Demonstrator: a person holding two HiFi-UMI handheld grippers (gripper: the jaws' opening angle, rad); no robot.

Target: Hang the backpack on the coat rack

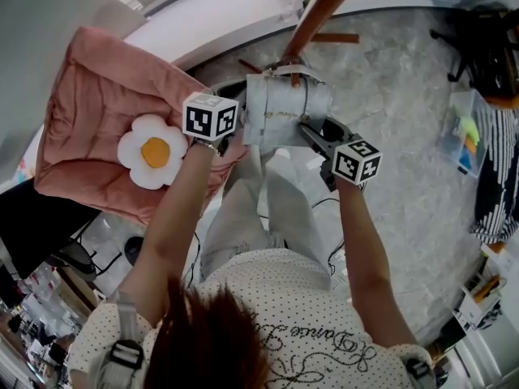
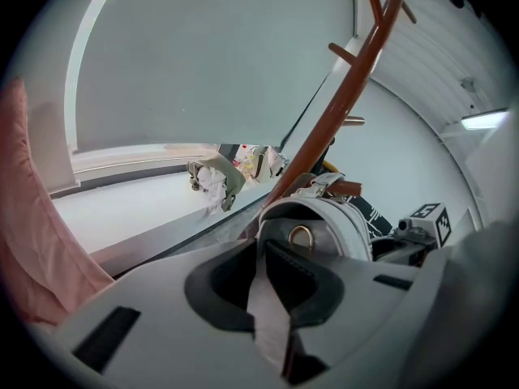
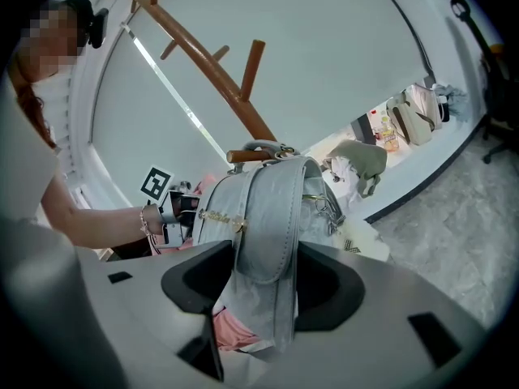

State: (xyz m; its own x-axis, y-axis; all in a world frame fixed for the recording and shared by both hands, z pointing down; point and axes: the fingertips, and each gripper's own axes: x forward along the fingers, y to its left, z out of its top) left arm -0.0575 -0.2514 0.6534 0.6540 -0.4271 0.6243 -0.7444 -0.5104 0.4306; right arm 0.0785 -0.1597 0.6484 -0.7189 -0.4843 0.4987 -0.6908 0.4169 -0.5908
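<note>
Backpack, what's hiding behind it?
The brown coat rack stands behind the backpack, with the white wall past it. The backpack covers the rack's lower pole, so its foot cannot be seen.

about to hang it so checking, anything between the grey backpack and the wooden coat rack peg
Nothing visible stands between them. The grey leather backpack is close up to the brown wooden coat rack, its top handle at a short peg.

Left forearm (image 1: 172, 217) and right forearm (image 1: 365, 250) extended forward. Left gripper (image 2: 272, 278) pinches strap (image 2: 268, 318); right gripper (image 3: 259, 270) clamps backpack (image 3: 272, 201), jaws wide.
</note>
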